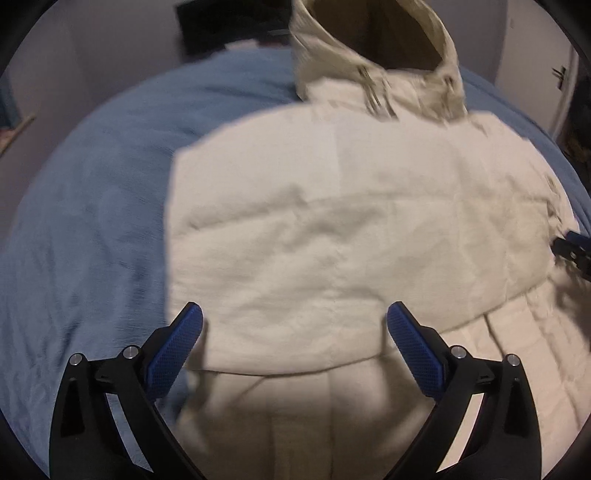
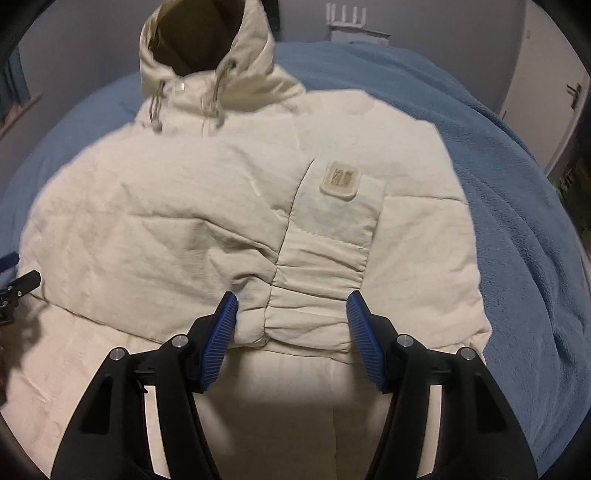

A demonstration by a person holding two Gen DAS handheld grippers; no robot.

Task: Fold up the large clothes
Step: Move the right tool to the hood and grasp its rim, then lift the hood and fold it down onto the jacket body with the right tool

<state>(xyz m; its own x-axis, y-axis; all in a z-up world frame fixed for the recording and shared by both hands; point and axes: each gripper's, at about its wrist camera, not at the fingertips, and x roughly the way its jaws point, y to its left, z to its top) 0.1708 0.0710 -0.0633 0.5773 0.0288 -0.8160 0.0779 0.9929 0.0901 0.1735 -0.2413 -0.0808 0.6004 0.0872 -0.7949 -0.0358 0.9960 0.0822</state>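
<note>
Nearest the right wrist lens: right gripper [image 2: 291, 306], jaws part open, blue pads [image 2: 364, 338] to either side of a gathered sleeve cuff [image 2: 314, 314], pads not pressing on the fabric. Cuff at the end of a sleeve folded across the chest of a cream puffer jacket [image 2: 177, 221]. Jacket laid front up on a blue blanket [image 2: 517, 221], zipped, hood [image 2: 207, 48] at the far end with its opening toward the camera, two drawcords [image 2: 157, 107] hanging at the collar. Square cream patch [image 2: 340, 180] on the folded sleeve, lettering too blurred to read. Tip of the other gripper just visible at the jacket's left edge.

From the left wrist view: left gripper [image 1: 294, 319], jaws spread wide, nothing between the pads [image 1: 173, 350], hovering over the lower edge of a folded panel of the jacket [image 1: 332, 240]. Left pad over the jacket's left border beside the blanket [image 1: 92, 221]; right pad over cream fabric. Hood [image 1: 369, 55] upright at the top. Picture soft with motion blur. Grey wall [image 2: 443, 22] and a white door [image 2: 546, 92] behind the bed.
</note>
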